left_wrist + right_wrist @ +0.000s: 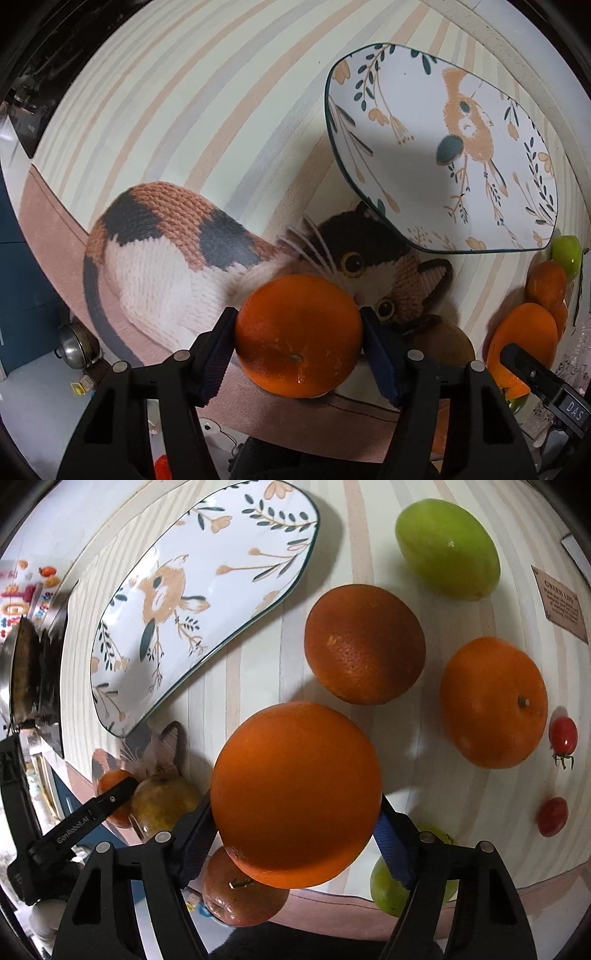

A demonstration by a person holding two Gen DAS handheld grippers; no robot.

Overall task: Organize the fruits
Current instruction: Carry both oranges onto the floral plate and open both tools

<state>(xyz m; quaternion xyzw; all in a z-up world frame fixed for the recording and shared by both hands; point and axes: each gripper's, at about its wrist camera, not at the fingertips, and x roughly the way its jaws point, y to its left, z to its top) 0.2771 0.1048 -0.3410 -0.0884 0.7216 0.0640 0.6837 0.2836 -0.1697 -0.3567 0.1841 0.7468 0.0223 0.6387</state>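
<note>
My left gripper (298,334) is shut on an orange (295,332), held above the cat picture on the striped mat. My right gripper (295,812) is shut on a larger orange (295,794), held above the mat. The empty bird-patterned plate (443,147) lies up and right of the left gripper; in the right wrist view the plate (192,602) lies at upper left. In the right wrist view two more oranges (364,644) (493,701), a green fruit (447,548) and two cherry tomatoes (562,734) (552,816) lie on the mat.
A yellow-green fruit (162,803) sits on the mat's cat picture beside the left gripper's finger (110,799). A red apple (240,897) and a green fruit (391,890) lie under the right gripper near the mat's front edge. A label card (561,602) lies far right.
</note>
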